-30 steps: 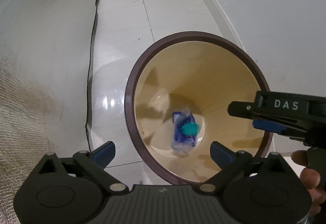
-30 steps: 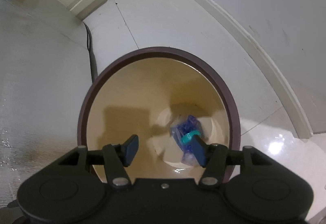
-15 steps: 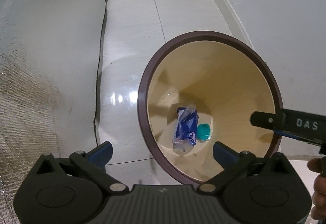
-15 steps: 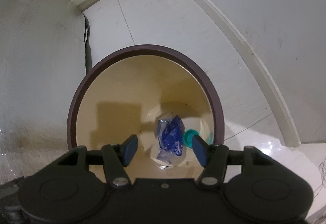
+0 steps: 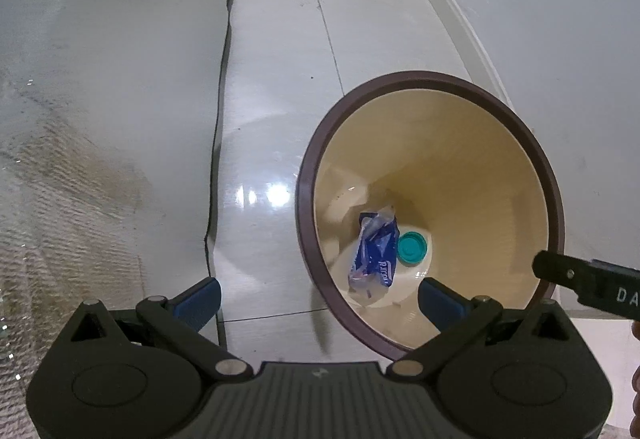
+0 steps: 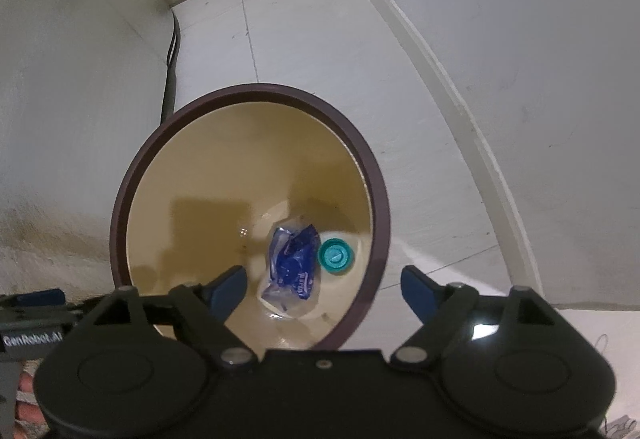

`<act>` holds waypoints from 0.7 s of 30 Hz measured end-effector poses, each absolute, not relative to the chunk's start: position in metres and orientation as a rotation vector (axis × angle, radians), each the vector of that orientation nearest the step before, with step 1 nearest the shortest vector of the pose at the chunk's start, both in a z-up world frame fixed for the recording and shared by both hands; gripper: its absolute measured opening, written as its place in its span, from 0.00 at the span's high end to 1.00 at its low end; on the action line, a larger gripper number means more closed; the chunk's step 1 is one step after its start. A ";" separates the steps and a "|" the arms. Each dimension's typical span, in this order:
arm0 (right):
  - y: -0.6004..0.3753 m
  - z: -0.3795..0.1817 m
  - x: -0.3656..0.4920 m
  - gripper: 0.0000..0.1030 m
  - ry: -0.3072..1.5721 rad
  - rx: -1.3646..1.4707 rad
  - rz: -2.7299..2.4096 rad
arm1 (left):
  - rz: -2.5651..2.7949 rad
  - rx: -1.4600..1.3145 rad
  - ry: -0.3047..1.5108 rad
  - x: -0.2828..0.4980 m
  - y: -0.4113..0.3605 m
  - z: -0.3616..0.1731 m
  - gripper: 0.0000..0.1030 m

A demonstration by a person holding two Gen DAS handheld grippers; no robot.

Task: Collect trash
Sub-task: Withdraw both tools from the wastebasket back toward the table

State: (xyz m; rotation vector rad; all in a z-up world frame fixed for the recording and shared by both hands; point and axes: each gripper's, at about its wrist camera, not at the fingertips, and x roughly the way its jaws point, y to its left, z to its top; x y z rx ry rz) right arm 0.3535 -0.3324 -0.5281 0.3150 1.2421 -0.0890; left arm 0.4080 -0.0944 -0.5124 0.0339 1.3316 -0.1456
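Trash: crumpled blue wrapper and teal cap lie touching at the bottom of the bin | handling: wrapper likely light, soft, slippery, pinch a fold; cap stiff, take by rim | right gripper jaws opening, nothing between | left gripper spread wide, empty.
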 end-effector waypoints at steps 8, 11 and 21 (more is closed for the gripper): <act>-0.338 -0.516 0.337 0.00 1.240 0.250 -0.130 | -0.124 0.046 1.313 0.395 -0.086 -0.497 0.00; -0.337 -0.507 0.331 0.00 1.238 0.203 -0.139 | -0.119 0.038 1.303 0.389 -0.081 -0.488 0.00; -0.332 -0.469 0.307 0.00 1.251 0.183 -0.129 | -0.116 0.031 1.271 0.358 -0.070 -0.450 0.00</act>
